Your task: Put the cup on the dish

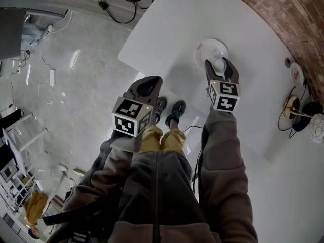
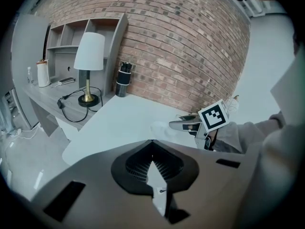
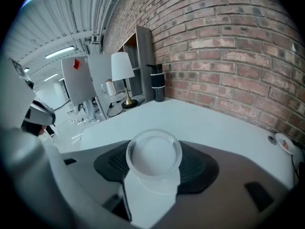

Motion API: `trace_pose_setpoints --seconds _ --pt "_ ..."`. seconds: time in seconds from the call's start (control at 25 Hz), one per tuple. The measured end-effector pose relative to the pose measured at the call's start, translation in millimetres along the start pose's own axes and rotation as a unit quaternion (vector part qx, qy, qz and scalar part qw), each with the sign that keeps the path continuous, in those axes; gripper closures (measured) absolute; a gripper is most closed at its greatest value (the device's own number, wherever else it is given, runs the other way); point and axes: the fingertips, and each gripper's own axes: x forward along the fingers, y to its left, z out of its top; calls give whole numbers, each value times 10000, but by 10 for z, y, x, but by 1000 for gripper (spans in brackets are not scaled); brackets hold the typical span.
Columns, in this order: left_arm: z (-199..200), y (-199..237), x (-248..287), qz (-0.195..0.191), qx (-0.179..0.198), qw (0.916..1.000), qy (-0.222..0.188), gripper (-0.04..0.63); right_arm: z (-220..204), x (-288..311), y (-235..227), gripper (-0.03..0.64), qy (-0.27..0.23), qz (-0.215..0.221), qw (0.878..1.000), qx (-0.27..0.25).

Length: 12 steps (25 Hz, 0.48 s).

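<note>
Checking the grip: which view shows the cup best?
The right gripper view: the cup fills the middle, rim visible, between the right gripper's jaws. The head view shows it small from above, by the dish. The left gripper view shows that gripper side-on; the cup cannot be made out.

Frosted cup (image 3: 153, 154), smooth matt table (image 3: 209, 123)

Translucent white cup (image 3: 153, 152) upright, gripped in right claw (image 1: 218, 65), at near edge of round white dish (image 1: 210, 47)
</note>
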Motion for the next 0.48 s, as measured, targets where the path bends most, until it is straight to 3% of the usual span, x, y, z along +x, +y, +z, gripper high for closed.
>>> trace_pose_setpoints --seconds 0.48 --pt "-185 49 31 27 -47 9998 203 594 -204 371 -132 348 318 -61 9992 -224"
